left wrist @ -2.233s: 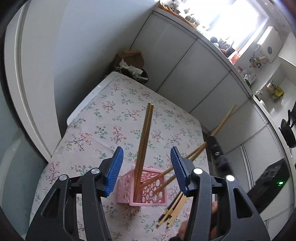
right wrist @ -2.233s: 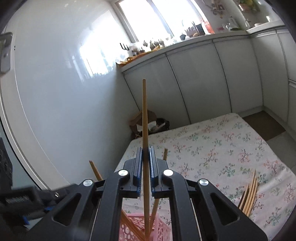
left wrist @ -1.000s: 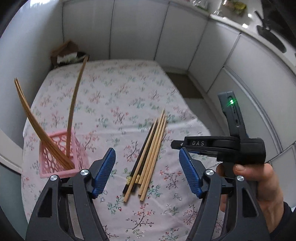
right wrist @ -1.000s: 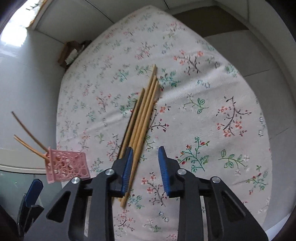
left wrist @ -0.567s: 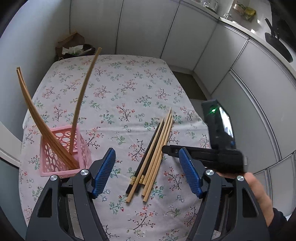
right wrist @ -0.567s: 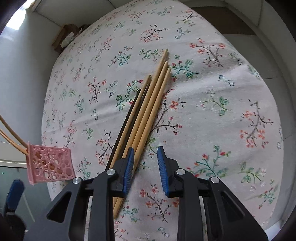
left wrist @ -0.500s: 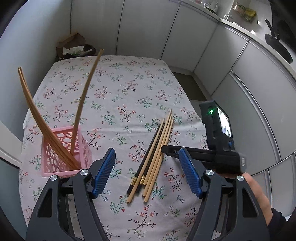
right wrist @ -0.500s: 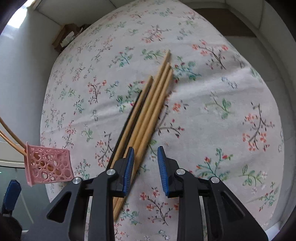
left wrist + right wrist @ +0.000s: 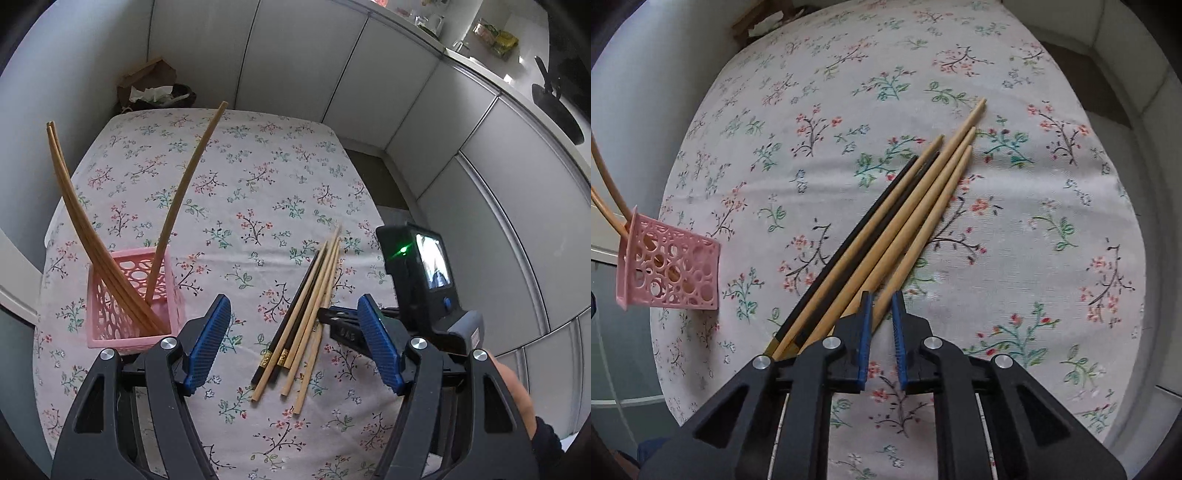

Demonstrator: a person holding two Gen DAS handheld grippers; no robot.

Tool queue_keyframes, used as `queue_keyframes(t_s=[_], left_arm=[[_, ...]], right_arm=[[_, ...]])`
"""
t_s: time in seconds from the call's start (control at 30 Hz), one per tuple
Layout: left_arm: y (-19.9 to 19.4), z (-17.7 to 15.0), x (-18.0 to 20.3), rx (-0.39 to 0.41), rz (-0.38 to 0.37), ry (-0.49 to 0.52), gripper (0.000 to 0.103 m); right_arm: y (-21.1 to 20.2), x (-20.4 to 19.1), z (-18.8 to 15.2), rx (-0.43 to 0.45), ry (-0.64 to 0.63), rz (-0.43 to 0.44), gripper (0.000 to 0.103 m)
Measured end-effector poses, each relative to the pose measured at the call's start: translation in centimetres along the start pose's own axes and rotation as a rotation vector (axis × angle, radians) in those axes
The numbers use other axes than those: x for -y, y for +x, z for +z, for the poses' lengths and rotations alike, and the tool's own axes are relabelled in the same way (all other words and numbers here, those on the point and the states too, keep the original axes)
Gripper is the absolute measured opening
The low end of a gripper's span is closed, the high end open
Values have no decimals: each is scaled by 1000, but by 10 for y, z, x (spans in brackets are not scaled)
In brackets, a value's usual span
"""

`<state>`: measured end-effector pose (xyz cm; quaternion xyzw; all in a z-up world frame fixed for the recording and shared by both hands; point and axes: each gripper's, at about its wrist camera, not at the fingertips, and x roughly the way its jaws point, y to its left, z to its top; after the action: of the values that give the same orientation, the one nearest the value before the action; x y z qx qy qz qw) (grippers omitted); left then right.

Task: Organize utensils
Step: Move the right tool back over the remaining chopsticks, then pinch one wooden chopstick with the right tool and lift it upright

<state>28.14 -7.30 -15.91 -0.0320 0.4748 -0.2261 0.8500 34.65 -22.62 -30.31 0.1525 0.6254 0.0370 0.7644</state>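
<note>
The right gripper [image 9: 882, 308] points down at the near end of a bundle of chopsticks [image 9: 905, 221] lying on the flowered tablecloth [image 9: 1034, 229]; its jaws have just been closing, one light chopstick sits between the narrow blue pads, though whether they already pinch it is hard to tell; the left gripper [image 9: 295, 347] hangs wide open with nothing in it; the pink basket [image 9: 129, 295] stands left of the bundle with three chopsticks leaning inside.

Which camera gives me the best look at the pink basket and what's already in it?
The left wrist view: the pink basket is seen from above, open top showing three wooden chopsticks leaning inside. The right wrist view catches the basket only at its left edge, side-on, with the chopsticks mostly cut off.
</note>
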Motion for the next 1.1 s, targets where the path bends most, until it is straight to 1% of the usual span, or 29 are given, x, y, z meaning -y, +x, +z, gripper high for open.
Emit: queue_keyframes(t_s=[0.13,0.17,0.23,0.3,0.4,0.43,0.53,0.6,0.67,0.73,0.77,0.87,0.9,0.97,1.1], left_arm=[[0,0,1,0,-3,-3,68],[0,0,1,-1,-4,-1,68],[-1,0,1,1,0,2,68],[-2,-1,-1,1,10,-7,68],[-4,-1,-3,-2,8,-16,68],[-6,-1,-2,2,7,-13,68],[-8,0,2,10,4,-5,68],[-6,0,2,12,4,-6,68],[-5,0,4,6,6,-4,68],[-2,-1,5,-2,8,9,68],[0,-1,7,-7,9,21,68],[7,-2,13,-13,21,45,68],[10,-3,15,-18,23,49,68],[19,-4,21,-41,18,59,67],[37,-4,32,-71,20,85,64]], right_arm=[[1,-8,-2,8,-46,-47,14],[1,-13,-4,13,-78,-78,14],[1,-16,-6,-1,-116,-94,14],[1,-10,-9,-45,-103,-40,13],[0,8,-8,-68,-46,22,11],[0,9,-8,-67,-48,28,11],[-2,0,-12,-45,-82,-19,11],[-3,1,-14,-53,-55,-2,9],[-17,12,-14,-24,0,35,7],[-39,25,-15,25,41,70,7],[-51,30,-16,52,46,68,6],[-66,44,-20,88,65,61,6],[-75,51,-22,114,81,64,6],[-88,55,-24,155,91,70,6],[-121,56,-29,253,55,8,6]])
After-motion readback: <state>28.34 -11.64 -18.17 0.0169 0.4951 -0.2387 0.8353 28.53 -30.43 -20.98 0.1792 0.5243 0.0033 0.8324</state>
